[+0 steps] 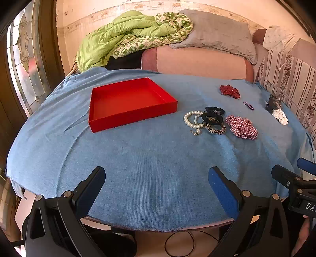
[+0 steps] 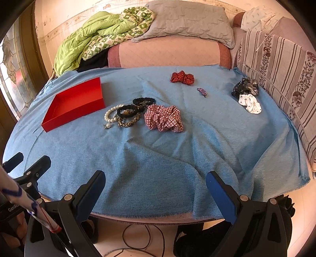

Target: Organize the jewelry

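1. Both grippers, left (image 1: 157,187) and right (image 2: 156,189), hover spread and empty at the blue cloth's (image 1: 148,158) near edge.
2. Jewelry lies beside the empty red cardboard tray (image 1: 126,102).
3. The white pearl bracelet (image 2: 112,115) touches the black scrunchie (image 2: 127,111); one pinch could drag both.

We see a table under a blue cloth (image 2: 158,158), a pink sofa (image 2: 167,52) behind it carrying a green quilt (image 2: 94,33) and grey pillow (image 2: 187,17). A striped floral cover (image 2: 276,65) drapes the right side. Stained glass (image 1: 25,65) glows at left; the wall (image 1: 75,17) is warm pink.
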The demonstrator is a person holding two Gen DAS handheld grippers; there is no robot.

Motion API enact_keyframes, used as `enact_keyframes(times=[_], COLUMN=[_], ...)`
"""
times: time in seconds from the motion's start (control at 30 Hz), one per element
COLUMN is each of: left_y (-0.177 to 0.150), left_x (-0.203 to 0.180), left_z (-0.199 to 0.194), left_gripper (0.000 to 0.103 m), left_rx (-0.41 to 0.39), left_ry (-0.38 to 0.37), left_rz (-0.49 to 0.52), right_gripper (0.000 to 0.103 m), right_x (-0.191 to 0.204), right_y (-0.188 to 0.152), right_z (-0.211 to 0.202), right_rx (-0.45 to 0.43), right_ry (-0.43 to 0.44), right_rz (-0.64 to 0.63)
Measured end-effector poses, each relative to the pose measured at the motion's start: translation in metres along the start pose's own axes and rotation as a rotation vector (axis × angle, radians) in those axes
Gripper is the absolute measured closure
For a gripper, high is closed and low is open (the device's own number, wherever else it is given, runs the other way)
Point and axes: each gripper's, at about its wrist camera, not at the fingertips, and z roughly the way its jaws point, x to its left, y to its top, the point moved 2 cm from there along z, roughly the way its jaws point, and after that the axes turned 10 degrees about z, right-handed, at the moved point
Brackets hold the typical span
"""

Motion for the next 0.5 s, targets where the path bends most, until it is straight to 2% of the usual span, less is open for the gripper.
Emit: enact_keyframes(times=[0.13, 0.5], left_y=[-0.001, -0.003], left_x=[0.0, 0.001], left_z=[0.002, 0.013], left_gripper=[0.0, 0.0], left_rx=[0.04, 0.053], left_ry=[-0.009, -0.009], left_rz=[0.002, 0.003], right_gripper=[0.0, 0.0], right_x=[-0.001, -0.003], right_y=[0.001, -0.001], right_z=[0.003, 0.013], right_rx=[0.008, 0.033], right_ry=[-0.001, -0.002], right_rz=[0.002, 0.009])
